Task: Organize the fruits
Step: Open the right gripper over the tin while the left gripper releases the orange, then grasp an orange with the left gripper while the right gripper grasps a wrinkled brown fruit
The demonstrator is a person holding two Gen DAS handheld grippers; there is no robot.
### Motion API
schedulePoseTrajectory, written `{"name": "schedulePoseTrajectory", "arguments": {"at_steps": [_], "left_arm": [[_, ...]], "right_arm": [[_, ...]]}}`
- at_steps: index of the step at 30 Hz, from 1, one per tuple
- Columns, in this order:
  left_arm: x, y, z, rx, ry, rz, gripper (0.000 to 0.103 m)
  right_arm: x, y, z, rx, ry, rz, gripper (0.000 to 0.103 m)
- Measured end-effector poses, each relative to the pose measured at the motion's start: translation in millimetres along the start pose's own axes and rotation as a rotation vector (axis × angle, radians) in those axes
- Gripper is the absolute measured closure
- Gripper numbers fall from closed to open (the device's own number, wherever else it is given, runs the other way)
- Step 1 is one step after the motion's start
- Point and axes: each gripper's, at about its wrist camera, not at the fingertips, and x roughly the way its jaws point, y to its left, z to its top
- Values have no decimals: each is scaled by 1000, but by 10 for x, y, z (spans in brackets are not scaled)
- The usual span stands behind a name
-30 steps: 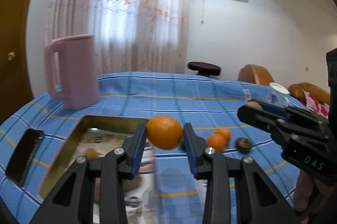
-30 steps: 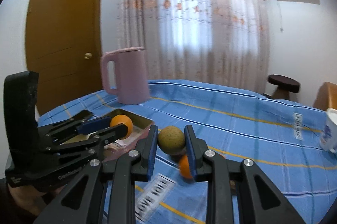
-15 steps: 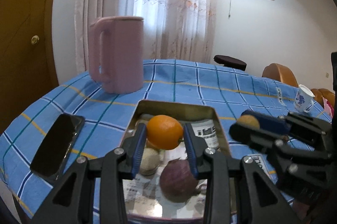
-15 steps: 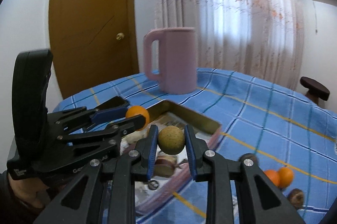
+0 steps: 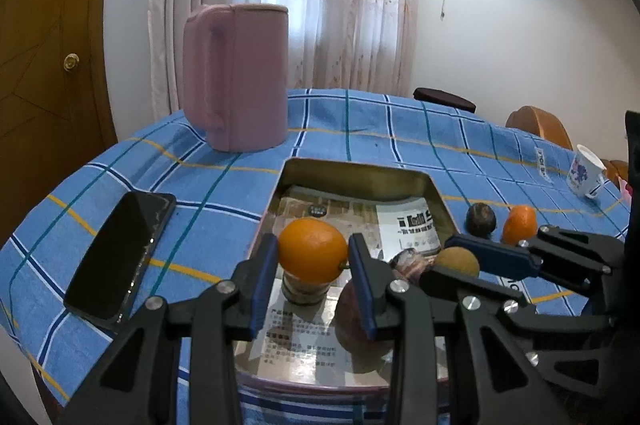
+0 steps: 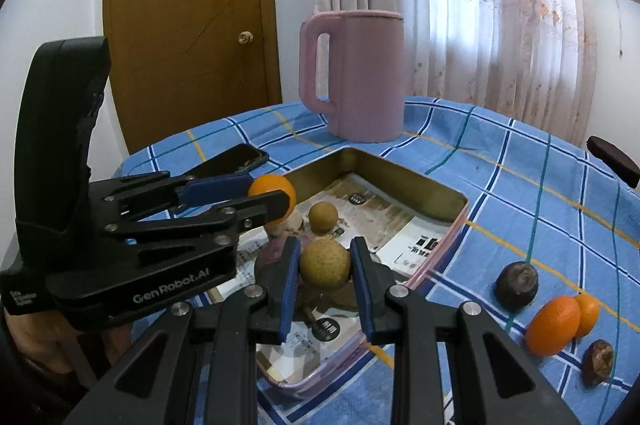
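The left claw (image 5: pixel 313 257) was clamped on an orange (image 5: pixel 313 250), pads at its widest girth, and held it above the near-left part of the metal tray (image 5: pixel 360 171). The right claw (image 6: pixel 325 265) gripped a yellow-green round fruit (image 6: pixel 325 264) the same way, over the tray's near end. Both fruits looked light and firm, with skin that gives a little. The orange's peel seemed smooth and likely to slip if taken off-centre, so a hold across the equator — as here — suited it best. The speckled fruit looked rougher and probably easier to keep. Neither seemed fragile, though a drop onto the tin could bruise them.

Inside the tray, on printed paper, lay another yellow-green fruit (image 6: pixel 322 217), a purplish one (image 5: pixel 408 261) and some smaller pieces that are hard to identify. On the desk (image 6: pixel 540 185) to the right, well apart from the tray, sat two oranges (image 6: pixel 554 325) touching each other, a dark round fruit (image 6: pixel 516 283) and a smaller brown one (image 6: pixel 597 361). A pink jug (image 6: pixel 360 77) stood beyond the tray and a phone (image 5: pixel 120 257) lay to its left.

Compared with a second earlier, both claws had swung from the open cloth to above the tray. The left view then showed the tray off to the side; now it lay straight ahead, nearer and lower, and each grip had not changed.
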Motion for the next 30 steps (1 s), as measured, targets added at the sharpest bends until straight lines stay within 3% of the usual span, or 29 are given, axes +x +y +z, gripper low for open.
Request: {"name": "schedulePoseTrajectory", "arguments": {"at_steps": [11, 14, 18, 20, 24, 30], "left_arm": [[21, 4, -49, 8, 21, 4, 62], [13, 20, -55, 2, 18, 22, 51], [-34, 61, -33, -22, 2, 34, 28], [-77, 42, -10, -28, -13, 31, 22], [-163, -140, 73, -8, -43, -3, 16], [-197, -668, 190, 80, -70, -100, 9]], "right_arm": [[110, 7, -15, -2, 62, 27, 75], [109, -11, -13, 9, 61, 19, 70], [48, -115, -30, 57, 38, 15, 50], [-9, -172, -45, 75, 23, 11, 48], [-224, -287, -82, 66, -9, -35, 47], [-694, -841, -281, 136, -29, -208, 47]]}}
